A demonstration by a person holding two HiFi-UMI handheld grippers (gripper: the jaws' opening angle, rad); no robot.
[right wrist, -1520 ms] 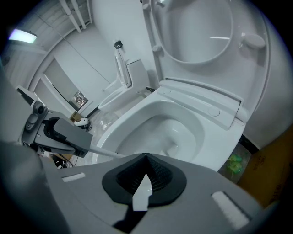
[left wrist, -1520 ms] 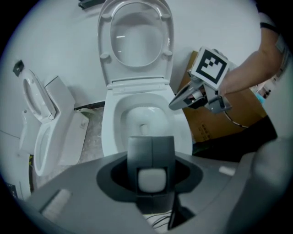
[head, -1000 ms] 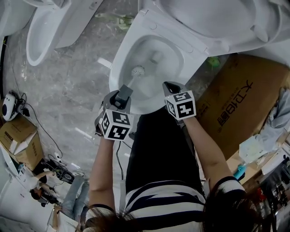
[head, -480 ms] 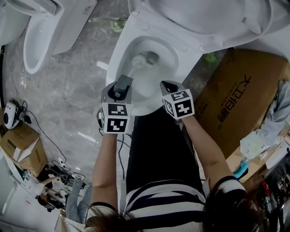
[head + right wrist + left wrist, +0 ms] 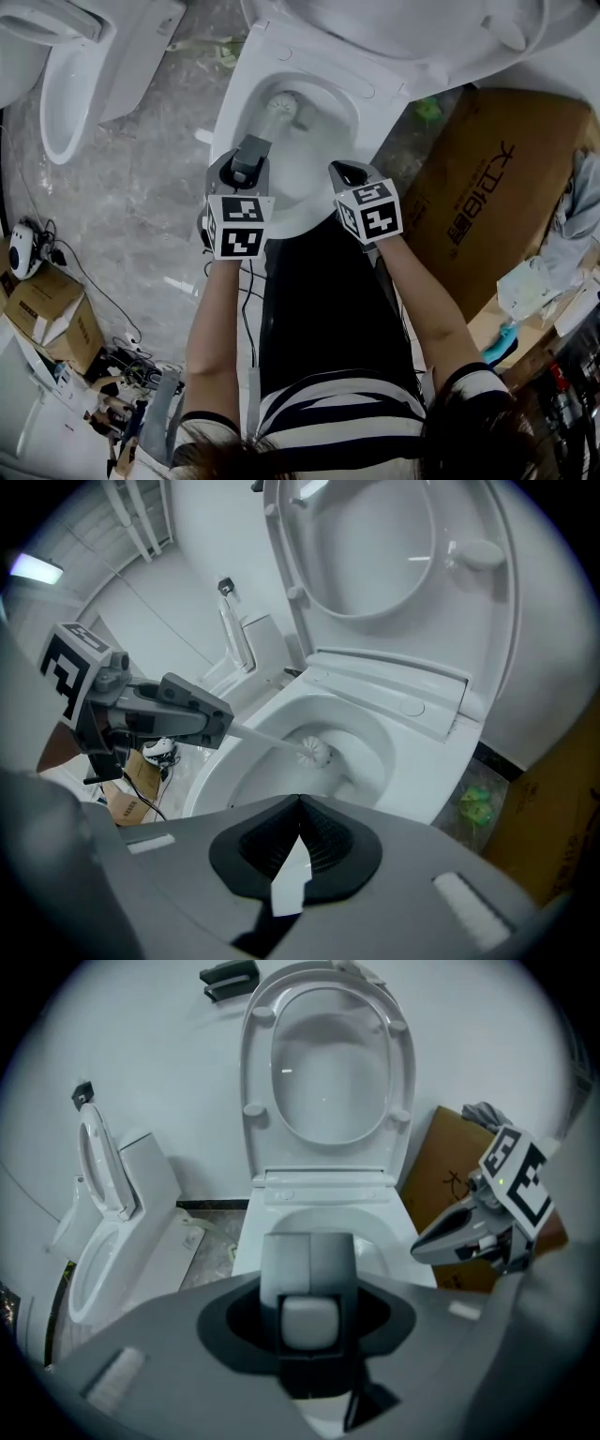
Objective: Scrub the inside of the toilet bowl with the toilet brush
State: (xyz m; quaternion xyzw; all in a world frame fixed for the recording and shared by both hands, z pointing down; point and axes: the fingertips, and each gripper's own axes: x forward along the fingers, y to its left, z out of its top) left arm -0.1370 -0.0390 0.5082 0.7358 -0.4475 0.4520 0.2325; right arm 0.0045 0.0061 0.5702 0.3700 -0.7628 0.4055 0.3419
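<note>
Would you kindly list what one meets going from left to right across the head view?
Neighbouring toilet → left gripper, holding the toilet brush → right gripper → large cardboard box.

White toilet brush [image 5: 316, 752], round bristle head low inside open white toilet bowl [image 5: 373, 117], handle slanting upward

I see a glossy white ceramic toilet bowl [image 5: 380, 70] at upper centre, a white-bristled toilet brush [image 5: 279, 105], black-and-white square markers on the grey left gripper [image 5: 251, 150] and right gripper [image 5: 345, 173], and a brown cardboard box [image 5: 487, 206] at right.
</note>
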